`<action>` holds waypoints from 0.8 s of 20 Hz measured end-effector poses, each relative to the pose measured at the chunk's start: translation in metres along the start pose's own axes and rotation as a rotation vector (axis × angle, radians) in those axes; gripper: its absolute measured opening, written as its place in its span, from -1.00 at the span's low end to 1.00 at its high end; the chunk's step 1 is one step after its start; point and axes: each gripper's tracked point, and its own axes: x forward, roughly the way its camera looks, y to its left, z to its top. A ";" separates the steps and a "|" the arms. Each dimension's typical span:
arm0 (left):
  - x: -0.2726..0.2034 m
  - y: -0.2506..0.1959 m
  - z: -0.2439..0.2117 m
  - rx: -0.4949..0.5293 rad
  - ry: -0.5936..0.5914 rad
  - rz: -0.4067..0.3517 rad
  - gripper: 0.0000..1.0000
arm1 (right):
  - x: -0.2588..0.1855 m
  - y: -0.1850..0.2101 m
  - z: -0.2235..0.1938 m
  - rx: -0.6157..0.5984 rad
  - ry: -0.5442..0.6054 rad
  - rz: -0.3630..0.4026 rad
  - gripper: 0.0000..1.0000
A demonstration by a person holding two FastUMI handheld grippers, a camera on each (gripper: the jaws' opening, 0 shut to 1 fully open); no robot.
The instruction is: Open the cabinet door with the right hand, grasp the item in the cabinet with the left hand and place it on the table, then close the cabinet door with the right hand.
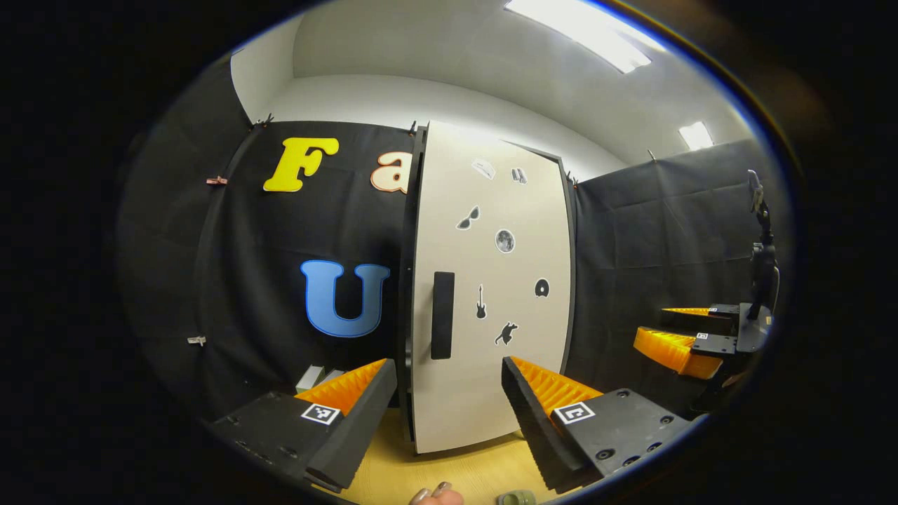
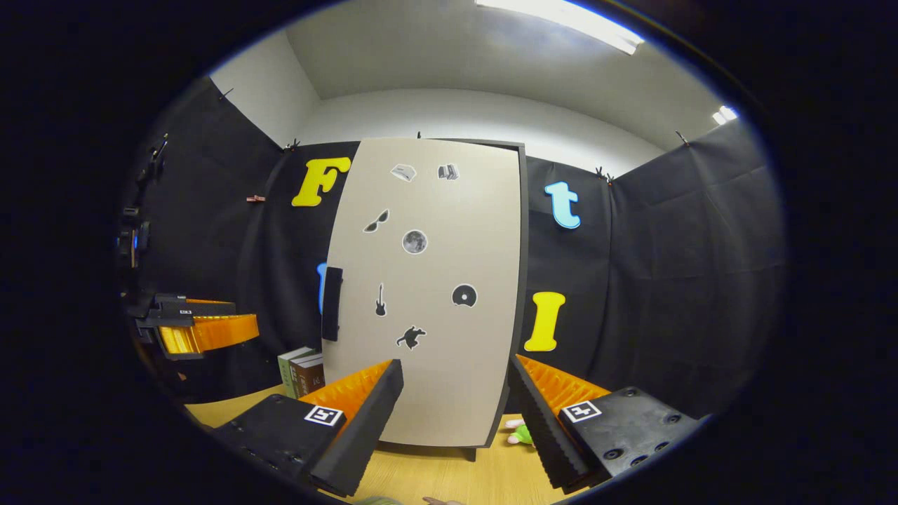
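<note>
While both tools hang spread and empty before the cabinet, its flat pale door [image 1: 491, 294] stands shut, a slim dark bar handle [image 1: 442, 315] on its left edge and small cut-out stickers across its matte face. In the left gripper view the left tool [image 1: 449, 414] frames that handle, with the right tool [image 1: 691, 337] far off to the right — ribbed pads [image 1: 673, 348] apart. The right gripper view adds upright books [image 2: 302, 372] on the wooden table [image 2: 435, 470], the right tool [image 2: 456, 414], and a green plush toy [image 2: 520, 435] by the cabinet's foot. Whatever the cabinet holds is hidden behind the door.
</note>
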 end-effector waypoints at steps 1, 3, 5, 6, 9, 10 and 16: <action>0.000 0.000 -0.001 -0.007 -0.001 0.000 0.89 | 0.000 -0.001 0.000 -0.003 0.001 -0.001 0.94; 0.000 0.002 -0.001 -0.017 0.000 0.000 0.89 | 0.000 -0.001 -0.001 -0.006 0.003 -0.002 0.94; 0.000 0.003 -0.001 -0.023 0.000 0.002 0.89 | -0.001 -0.001 0.000 -0.005 0.006 -0.001 0.94; 0.000 0.004 -0.002 -0.024 0.002 0.004 0.90 | -0.001 -0.002 0.000 -0.005 0.007 -0.002 0.94; -0.001 0.004 -0.002 -0.024 0.005 0.005 0.90 | -0.001 0.000 -0.002 -0.005 0.014 0.001 0.94; -0.001 0.003 -0.002 -0.023 0.007 0.005 0.90 | -0.001 0.000 -0.002 -0.004 0.016 0.001 0.94; -0.002 0.000 -0.003 -0.016 0.009 -0.004 0.90 | -0.002 0.000 -0.002 -0.003 0.020 0.004 0.94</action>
